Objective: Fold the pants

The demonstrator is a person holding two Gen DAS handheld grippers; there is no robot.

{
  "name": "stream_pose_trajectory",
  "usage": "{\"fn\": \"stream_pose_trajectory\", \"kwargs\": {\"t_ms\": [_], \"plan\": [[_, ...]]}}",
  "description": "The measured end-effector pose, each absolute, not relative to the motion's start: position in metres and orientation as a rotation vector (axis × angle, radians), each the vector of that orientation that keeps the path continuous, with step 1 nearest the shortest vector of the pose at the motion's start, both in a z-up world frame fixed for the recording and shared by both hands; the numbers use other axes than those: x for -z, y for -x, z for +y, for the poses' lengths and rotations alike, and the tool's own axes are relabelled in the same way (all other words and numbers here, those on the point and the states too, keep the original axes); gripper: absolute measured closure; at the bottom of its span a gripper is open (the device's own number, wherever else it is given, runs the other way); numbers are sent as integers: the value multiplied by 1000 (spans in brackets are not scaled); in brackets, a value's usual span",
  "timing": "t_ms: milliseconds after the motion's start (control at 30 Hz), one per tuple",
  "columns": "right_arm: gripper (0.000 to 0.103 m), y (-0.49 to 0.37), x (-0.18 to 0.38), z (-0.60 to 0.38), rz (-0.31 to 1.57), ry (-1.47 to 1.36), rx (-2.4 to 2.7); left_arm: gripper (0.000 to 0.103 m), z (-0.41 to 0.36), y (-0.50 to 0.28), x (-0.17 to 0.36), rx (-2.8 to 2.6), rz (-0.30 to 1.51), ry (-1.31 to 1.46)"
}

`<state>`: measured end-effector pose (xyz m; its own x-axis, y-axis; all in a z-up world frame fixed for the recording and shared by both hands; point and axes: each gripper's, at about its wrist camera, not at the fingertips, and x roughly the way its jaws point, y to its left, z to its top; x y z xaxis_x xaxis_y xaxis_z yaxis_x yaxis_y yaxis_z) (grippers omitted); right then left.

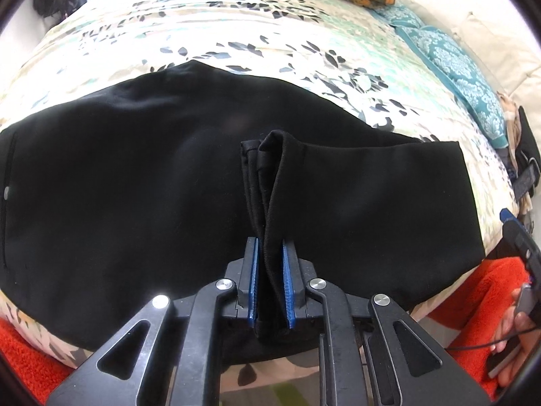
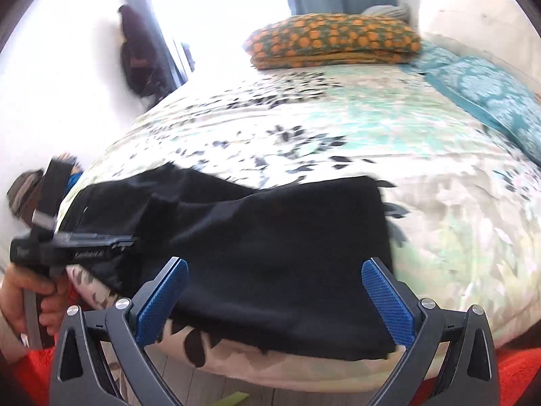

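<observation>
Black pants [image 1: 135,176] lie flat across the near edge of the floral bedspread [image 1: 236,34], 1 bunched fold raised at their middle. Your left gripper [image 1: 270,253] is pinching that fold, both blue pads [image 1: 253,270] pressed on the cloth. Your right gripper [image 2: 274,291] hangs above the pants' near edge, its 2 jaws spread wide, nothing between them. Beyond the pants: orange-patterned pillow [image 2: 334,39] at the bed's far end, teal pillow [image 2: 490,98] to its right. Red rug [image 1: 23,355] below the bed edge.
</observation>
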<state>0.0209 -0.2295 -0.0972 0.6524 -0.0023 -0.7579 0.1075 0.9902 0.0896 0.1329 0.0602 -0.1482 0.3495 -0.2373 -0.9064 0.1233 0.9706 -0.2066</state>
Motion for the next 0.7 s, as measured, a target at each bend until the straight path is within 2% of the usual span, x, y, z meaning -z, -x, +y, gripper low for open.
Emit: {"fn": "stream_pose_trajectory", "kwargs": {"t_ms": [67, 100, 133, 167, 300, 367, 433, 467, 567, 667, 700], "plan": [[1, -18, 105, -269, 872, -341, 84, 90, 61, -134, 153, 235, 1196, 104], [7, -14, 109, -287, 859, -475, 56, 90, 62, -133, 153, 237, 1195, 106], [18, -10, 111, -300, 837, -587, 22, 90, 61, -133, 154, 237, 1194, 110], [23, -7, 111, -306, 819, -647, 0, 90, 62, -133, 154, 237, 1194, 112], [23, -11, 92, -278, 802, -524, -141, 89, 61, -134, 155, 236, 1197, 118], [26, -19, 108, -250, 930, -366, -122, 88, 62, -134, 156, 234, 1199, 125], [26, -26, 150, -239, 1127, -297, -54, 87, 63, -134, 157, 238, 1201, 134], [27, -23, 149, -237, 1094, -288, -41, 86, 65, -134, 158, 237, 1201, 137], [27, -28, 120, -229, 1026, -275, -72, 80, 69, -133, 156, 246, 1202, 160], [26, -42, 93, -222, 962, -232, -73, 64, 85, -133, 149, 246, 1219, 262], [26, -52, 90, -221, 974, -208, -70, 53, 93, -131, 144, 227, 1212, 300]]}}
